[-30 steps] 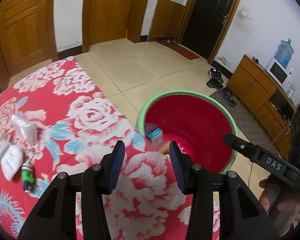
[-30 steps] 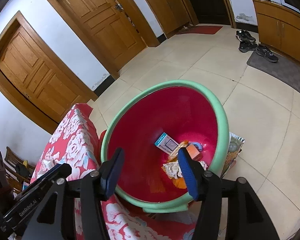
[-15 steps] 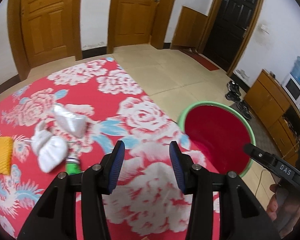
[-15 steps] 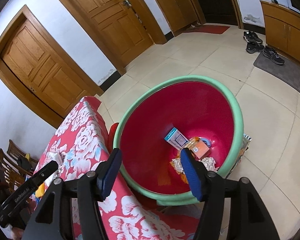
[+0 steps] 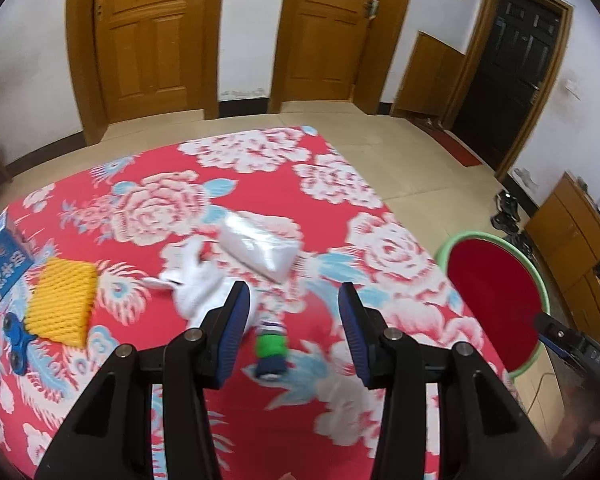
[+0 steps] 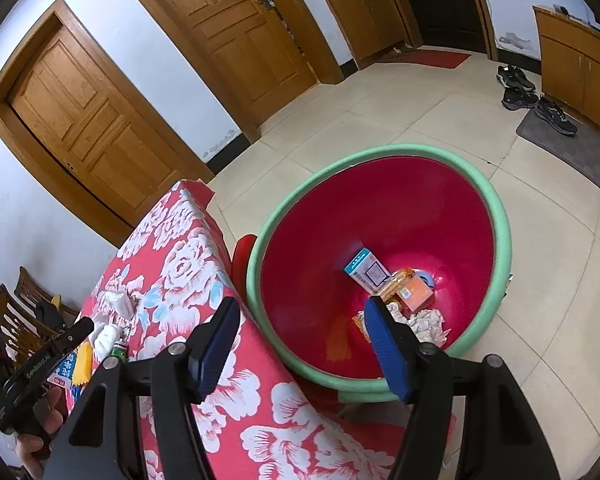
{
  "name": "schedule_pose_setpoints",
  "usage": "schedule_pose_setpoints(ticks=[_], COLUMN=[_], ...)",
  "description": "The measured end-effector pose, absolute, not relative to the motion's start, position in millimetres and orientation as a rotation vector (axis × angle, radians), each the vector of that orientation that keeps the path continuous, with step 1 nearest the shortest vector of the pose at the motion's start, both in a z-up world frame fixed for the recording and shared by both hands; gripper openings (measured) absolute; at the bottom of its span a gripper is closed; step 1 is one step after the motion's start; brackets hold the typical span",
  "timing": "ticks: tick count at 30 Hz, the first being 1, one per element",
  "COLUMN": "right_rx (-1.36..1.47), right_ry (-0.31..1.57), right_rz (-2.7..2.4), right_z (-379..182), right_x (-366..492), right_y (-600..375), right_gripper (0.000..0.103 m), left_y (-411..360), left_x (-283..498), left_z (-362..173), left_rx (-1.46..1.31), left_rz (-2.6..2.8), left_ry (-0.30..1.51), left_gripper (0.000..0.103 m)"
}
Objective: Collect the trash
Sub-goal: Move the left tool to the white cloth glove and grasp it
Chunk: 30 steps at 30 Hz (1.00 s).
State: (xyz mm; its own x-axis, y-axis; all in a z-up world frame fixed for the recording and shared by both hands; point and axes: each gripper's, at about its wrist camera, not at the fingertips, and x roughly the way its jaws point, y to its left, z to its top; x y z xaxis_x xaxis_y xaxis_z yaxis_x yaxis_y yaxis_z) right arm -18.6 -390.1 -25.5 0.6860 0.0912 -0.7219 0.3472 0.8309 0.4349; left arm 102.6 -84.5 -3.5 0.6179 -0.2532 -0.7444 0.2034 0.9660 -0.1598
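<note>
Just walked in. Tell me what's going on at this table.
A person is clearing trash from the floral-clothed table into a red bin that already holds a small box and crumpled paper. The left gripper is open and empty over a small green-capped bottle. The right gripper, empty, has just been opening by the bin.

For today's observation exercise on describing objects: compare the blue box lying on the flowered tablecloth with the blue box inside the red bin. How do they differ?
The blue box on the tablecloth lies at the table's far left edge, still to be collected; the blue box in the bin is already thrown away. The table box lies beside a yellow foam net; the bin box leans among other trash inside the red bin. Both are small blue-and-white cartons.
</note>
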Motion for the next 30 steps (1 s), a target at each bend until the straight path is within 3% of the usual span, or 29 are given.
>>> schedule_pose_setpoints(ticks=[30], right_rx=[0.567], right_ry=[0.858], right_rz=[-0.202], right_z=[-34.5], right_x=[-12.2], right_y=[-384.5], right_gripper=[0.081], left_y=[-43.9], left_x=[133.3], left_z=[-50.4], left_rx=[-0.120], left_rz=[-0.117], left_ry=[0.947], left_gripper=[0.046])
